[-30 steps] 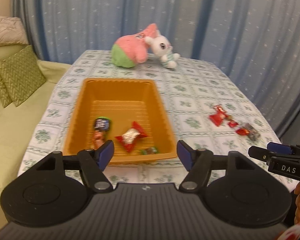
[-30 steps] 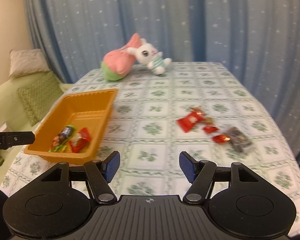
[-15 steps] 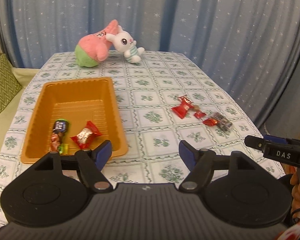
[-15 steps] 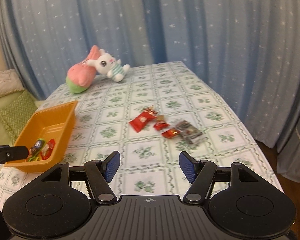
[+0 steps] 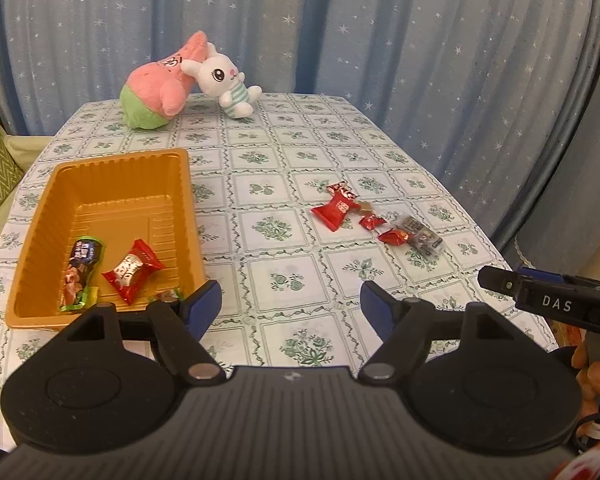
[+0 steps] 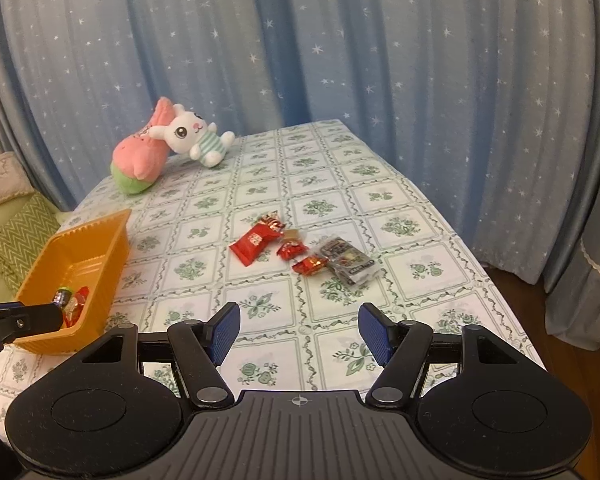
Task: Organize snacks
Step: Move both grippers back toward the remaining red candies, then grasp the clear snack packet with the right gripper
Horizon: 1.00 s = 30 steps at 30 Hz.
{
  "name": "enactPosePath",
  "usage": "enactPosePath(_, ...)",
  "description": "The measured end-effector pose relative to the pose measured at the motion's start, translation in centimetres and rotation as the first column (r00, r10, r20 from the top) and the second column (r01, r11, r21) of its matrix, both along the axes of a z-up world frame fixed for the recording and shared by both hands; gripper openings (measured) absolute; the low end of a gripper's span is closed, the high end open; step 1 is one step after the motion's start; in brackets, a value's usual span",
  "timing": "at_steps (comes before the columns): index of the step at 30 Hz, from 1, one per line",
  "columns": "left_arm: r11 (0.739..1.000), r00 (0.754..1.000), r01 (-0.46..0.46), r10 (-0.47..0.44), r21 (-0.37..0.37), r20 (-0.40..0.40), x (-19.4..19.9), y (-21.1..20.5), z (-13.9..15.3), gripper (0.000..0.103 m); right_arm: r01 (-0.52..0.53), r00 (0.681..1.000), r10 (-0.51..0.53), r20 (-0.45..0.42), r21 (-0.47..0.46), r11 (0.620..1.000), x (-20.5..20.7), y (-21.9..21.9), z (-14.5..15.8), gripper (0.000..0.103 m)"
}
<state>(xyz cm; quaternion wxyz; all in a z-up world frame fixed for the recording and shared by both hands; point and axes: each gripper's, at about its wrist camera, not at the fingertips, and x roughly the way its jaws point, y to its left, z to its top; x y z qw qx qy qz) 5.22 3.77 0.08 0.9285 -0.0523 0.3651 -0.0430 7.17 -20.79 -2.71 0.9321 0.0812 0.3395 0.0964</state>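
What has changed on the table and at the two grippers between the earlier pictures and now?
Both views swung from the orange tray toward the loose snacks. The left gripper has just been opening, nothing between its fingers. The right gripper stayed open and empty. Tray, snacks and plush toys kept their places.

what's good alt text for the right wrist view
Open right gripper empty above a green floral tablecloth, pointing at loose red snack packets and one clear packet. An orange plastic tray with snacks sits left; two plush toys lie behind.
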Motion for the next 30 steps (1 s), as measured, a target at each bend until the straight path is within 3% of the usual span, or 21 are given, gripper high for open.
enactPosePath(12,1.000,0.999,0.019,-0.019,-0.006,-0.026,2.8,-1.9,-1.6,0.074,0.006,1.000,-0.007,-0.021,-0.035,0.999,3.6,-2.5,-1.8,0.066)
enactPosePath(21,0.999,0.998,0.031,-0.031,0.006,-0.057,6.9,-3.6,-3.6,0.075,-0.086,0.995,0.082,-0.054,-0.081,0.993,9.3,-3.8,-4.4,0.065)
enactPosePath(30,0.999,0.996,0.045,-0.044,0.004,-0.082,10.1,-4.7,-5.6,0.075,-0.215,0.971,0.198,-0.133,-0.131,0.968,15.5,-3.3,-8.2,0.065)
